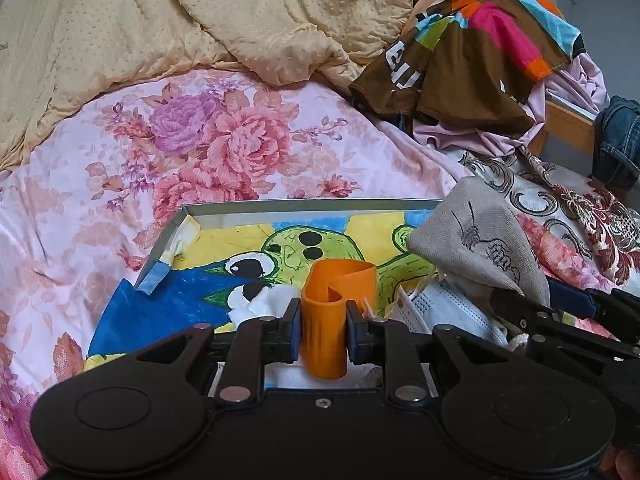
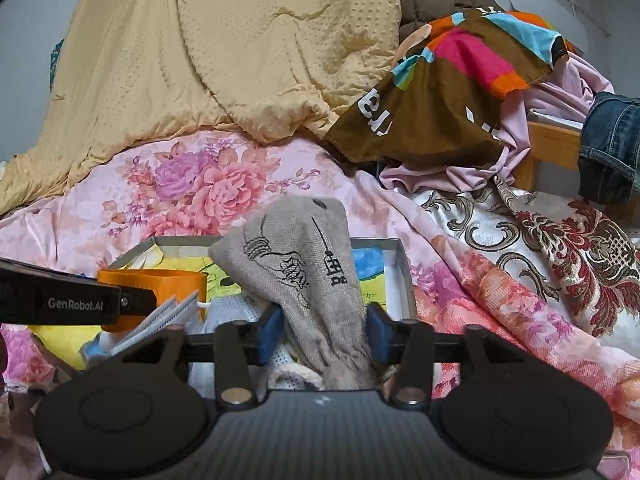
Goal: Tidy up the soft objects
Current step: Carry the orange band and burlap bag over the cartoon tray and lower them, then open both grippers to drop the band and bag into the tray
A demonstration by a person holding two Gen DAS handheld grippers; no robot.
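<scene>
My left gripper (image 1: 324,332) is shut on an orange rolled band (image 1: 334,312) and holds it over a shallow box (image 1: 312,206) with a painted cartoon bottom. My right gripper (image 2: 324,330) is shut on a grey cloth pouch (image 2: 298,256) with black line drawings, held upright over the same box (image 2: 402,268). The pouch also shows at the right in the left wrist view (image 1: 476,236). White face masks (image 1: 444,312) lie in the box under the pouch. The orange band shows at the left in the right wrist view (image 2: 160,280), with the left gripper's finger across it.
The box lies on a pink floral bedsheet (image 1: 160,160). A beige dotted quilt (image 1: 180,20) is heaped behind it. A brown multicoloured shirt (image 1: 472,60), lilac fabric (image 1: 480,136) and jeans (image 1: 618,140) pile up at the back right, by a wooden bed frame (image 1: 568,124).
</scene>
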